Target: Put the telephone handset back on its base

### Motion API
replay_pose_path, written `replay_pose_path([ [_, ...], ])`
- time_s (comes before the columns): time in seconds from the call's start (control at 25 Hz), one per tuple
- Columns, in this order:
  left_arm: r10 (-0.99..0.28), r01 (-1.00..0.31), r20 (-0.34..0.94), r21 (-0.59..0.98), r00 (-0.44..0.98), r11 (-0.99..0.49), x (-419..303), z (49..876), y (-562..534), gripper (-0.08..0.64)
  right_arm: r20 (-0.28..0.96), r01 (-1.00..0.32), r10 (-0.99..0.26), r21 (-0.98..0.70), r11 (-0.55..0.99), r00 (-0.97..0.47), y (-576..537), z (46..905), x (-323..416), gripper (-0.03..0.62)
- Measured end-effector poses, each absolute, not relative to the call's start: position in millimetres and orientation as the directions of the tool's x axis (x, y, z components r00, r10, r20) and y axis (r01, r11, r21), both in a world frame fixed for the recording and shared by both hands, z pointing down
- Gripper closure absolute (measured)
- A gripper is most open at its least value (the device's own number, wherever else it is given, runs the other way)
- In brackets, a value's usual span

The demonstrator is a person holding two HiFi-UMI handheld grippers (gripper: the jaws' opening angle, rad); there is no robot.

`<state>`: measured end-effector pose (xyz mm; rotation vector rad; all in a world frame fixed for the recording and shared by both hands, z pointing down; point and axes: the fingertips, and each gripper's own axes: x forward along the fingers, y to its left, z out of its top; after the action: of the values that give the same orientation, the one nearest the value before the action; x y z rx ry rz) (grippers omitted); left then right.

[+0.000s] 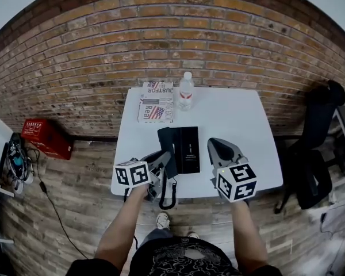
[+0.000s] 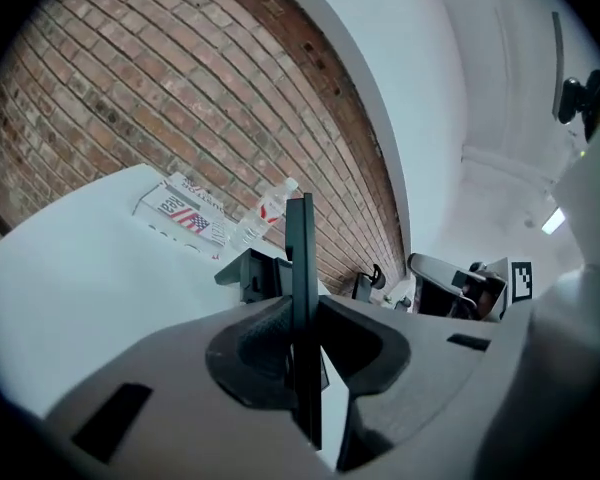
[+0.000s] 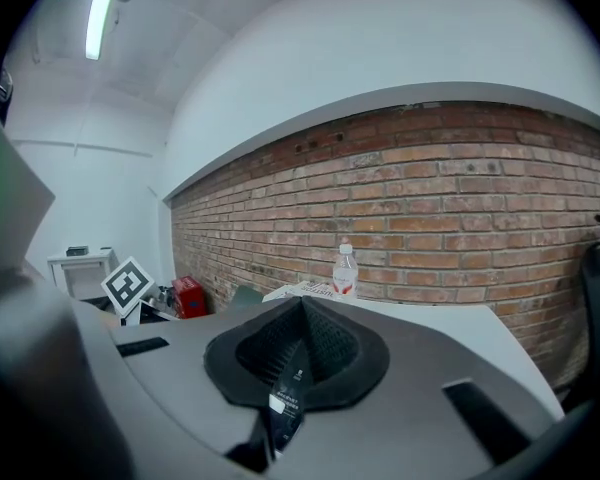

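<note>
Left gripper [image 2: 302, 306]: jaws part-open and clamped on the handset [image 2: 301, 253]. It stands edge-on between them with a pad on each flat side. That grip only reads in the left gripper view. From the head view I just get the gripper body over the handset's lower end.

Right gripper [image 3: 300, 306]: jaws together at the tips. A dark printed strip [image 3: 285, 398] shows low in the gap behind them, and I can't tell what it is.

Only the head view gives me the layout. The handset lies along the left edge of the black base [image 1: 190, 149] on the white table [image 1: 236, 114], but I can't tell if they touch. The coiled cord [image 1: 170, 195] hangs off the table's front edge. The right gripper sits just right of the base, apart from it.

The bottle [image 1: 186, 91] and newspaper [image 1: 155, 105] are at the far edge.
</note>
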<state>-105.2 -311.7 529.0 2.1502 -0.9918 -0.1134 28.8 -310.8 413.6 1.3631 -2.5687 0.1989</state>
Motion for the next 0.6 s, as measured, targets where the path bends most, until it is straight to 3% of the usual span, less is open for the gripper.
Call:
replay_pose_path([
  [0.6, -0.511, -0.366, 0.117, 0.83, 0.852, -0.421, -91, 553, -340, 0.482, 0.29, -0.848, -0.809, -0.014, 0.53, -0.511, -332, 426, 16, 0.592],
])
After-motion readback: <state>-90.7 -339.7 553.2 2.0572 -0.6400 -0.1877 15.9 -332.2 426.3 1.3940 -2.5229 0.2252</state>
